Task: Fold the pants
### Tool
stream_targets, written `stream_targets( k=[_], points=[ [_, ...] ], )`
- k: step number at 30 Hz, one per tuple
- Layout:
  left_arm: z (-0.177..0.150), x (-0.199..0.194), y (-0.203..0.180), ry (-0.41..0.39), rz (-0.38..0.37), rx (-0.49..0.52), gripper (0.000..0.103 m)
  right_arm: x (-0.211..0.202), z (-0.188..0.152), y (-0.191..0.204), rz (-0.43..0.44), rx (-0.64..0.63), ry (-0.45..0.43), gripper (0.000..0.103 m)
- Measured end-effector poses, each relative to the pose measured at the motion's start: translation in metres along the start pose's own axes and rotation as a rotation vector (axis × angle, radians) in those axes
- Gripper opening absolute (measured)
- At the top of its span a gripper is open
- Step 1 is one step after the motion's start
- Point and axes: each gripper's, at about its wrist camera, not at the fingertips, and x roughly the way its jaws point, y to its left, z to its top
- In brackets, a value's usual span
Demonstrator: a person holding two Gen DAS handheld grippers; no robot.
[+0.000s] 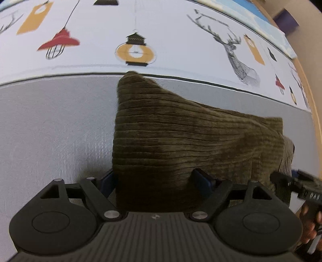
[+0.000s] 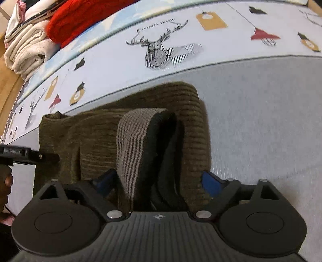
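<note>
Down low, both tongs, left (image 1: 155,179) and right (image 2: 159,181), stand wide over the brown corduroy pants (image 1: 181,141), folded on the grey bed cover (image 1: 50,131), its striped waistband at three o'clock.

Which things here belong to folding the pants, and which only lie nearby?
Belongs to the job:
- olive corduroy pants
- left gripper
- right gripper

Only lying nearby:
- red knitted garment
- folded cream blanket
- printed cloth with deer and lamps
</note>
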Motion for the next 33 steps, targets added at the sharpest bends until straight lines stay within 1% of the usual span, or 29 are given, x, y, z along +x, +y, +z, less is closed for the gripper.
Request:
stream_targets(
  k=[1, 2, 3, 4, 5, 6, 8, 10, 11, 18, 19, 20, 21, 22, 23, 24, 25, 26, 27, 28, 29, 30, 31, 32, 33],
  points=[
    [0.001, -0.001, 0.000, -0.006, -0.003, 0.003, 0.071, -0.001, 0.001, 0.002, 0.002, -0.007, -0.007, 0.075],
    [0.001, -0.004, 0.002, -0.015, -0.011, -0.002, 0.059, -0.002, 0.002, 0.005, 0.004, -0.014, -0.015, 0.069],
    [0.003, -0.007, 0.003, -0.020, -0.019, -0.009, 0.052, -0.005, 0.003, 0.009, 0.000, -0.025, -0.025, 0.066],
    [0.005, -0.012, 0.005, -0.031, -0.026, -0.016, 0.039, -0.006, 0.005, 0.012, -0.005, -0.036, -0.040, 0.061],
    [0.007, -0.020, 0.004, -0.054, -0.026, -0.006, 0.031, -0.009, 0.007, 0.015, -0.007, -0.040, -0.059, 0.056],
    [0.008, -0.030, 0.002, -0.086, -0.019, 0.016, 0.030, -0.013, 0.009, 0.016, -0.002, -0.036, -0.080, 0.053],
    [0.010, -0.052, -0.005, -0.186, 0.028, 0.086, 0.029, -0.017, 0.017, 0.021, 0.034, -0.009, -0.127, 0.046],
    [0.013, -0.069, -0.006, -0.267, 0.084, 0.132, 0.029, -0.017, 0.025, 0.031, 0.069, -0.002, -0.174, 0.045],
    [0.014, -0.076, -0.002, -0.302, 0.109, 0.136, 0.029, -0.016, 0.030, 0.040, 0.080, -0.008, -0.200, 0.045],
    [0.029, -0.112, 0.045, -0.474, 0.168, 0.052, 0.030, 0.000, 0.063, 0.103, 0.135, -0.057, -0.375, 0.044],
    [0.032, -0.114, 0.052, -0.499, 0.177, 0.047, 0.035, 0.004, 0.067, 0.112, 0.136, -0.071, -0.394, 0.045],
    [0.035, -0.114, 0.058, -0.518, 0.203, 0.042, 0.044, 0.009, 0.070, 0.118, 0.134, -0.075, -0.404, 0.047],
    [0.036, -0.114, 0.063, -0.539, 0.264, 0.034, 0.045, 0.015, 0.074, 0.123, 0.122, -0.077, -0.407, 0.049],
    [0.035, -0.117, 0.068, -0.557, 0.322, 0.035, 0.045, 0.022, 0.077, 0.128, 0.089, -0.087, -0.402, 0.055],
    [0.036, -0.119, 0.070, -0.560, 0.351, 0.044, 0.045, 0.028, 0.080, 0.132, 0.027, -0.101, -0.401, 0.058],
    [0.036, -0.120, 0.071, -0.552, 0.354, 0.055, 0.045, 0.032, 0.082, 0.134, -0.037, -0.101, -0.412, 0.059],
    [0.035, -0.122, 0.073, -0.537, 0.324, 0.066, 0.045, 0.033, 0.084, 0.134, -0.097, -0.088, -0.425, 0.060],
    [0.034, -0.121, 0.072, -0.522, 0.287, 0.080, 0.045, 0.033, 0.085, 0.132, -0.119, -0.074, -0.434, 0.060],
    [0.033, -0.118, 0.071, -0.501, 0.255, 0.096, 0.045, 0.032, 0.084, 0.129, -0.108, -0.066, -0.438, 0.060],
    [0.033, -0.112, 0.070, -0.460, 0.225, 0.121, 0.045, 0.031, 0.084, 0.128, -0.073, -0.072, -0.428, 0.060],
    [0.031, -0.102, 0.069, -0.399, 0.209, 0.145, 0.045, 0.033, 0.083, 0.129, -0.044, -0.094, -0.404, 0.059],
    [0.031, -0.087, 0.067, -0.312, 0.212, 0.168, 0.045, 0.039, 0.080, 0.131, -0.024, -0.132, -0.357, 0.060],
    [0.027, -0.065, 0.067, -0.181, 0.240, 0.195, 0.047, 0.050, 0.077, 0.134, -0.030, -0.179, -0.270, 0.060],
    [0.020, -0.051, 0.067, -0.125, 0.278, 0.224, 0.055, 0.065, 0.072, 0.136, -0.074, -0.218, -0.178, 0.061],
    [0.016, -0.049, 0.062, -0.146, 0.321, 0.263, 0.061, 0.075, 0.066, 0.134, -0.115, -0.246, -0.122, 0.065]
  ],
)
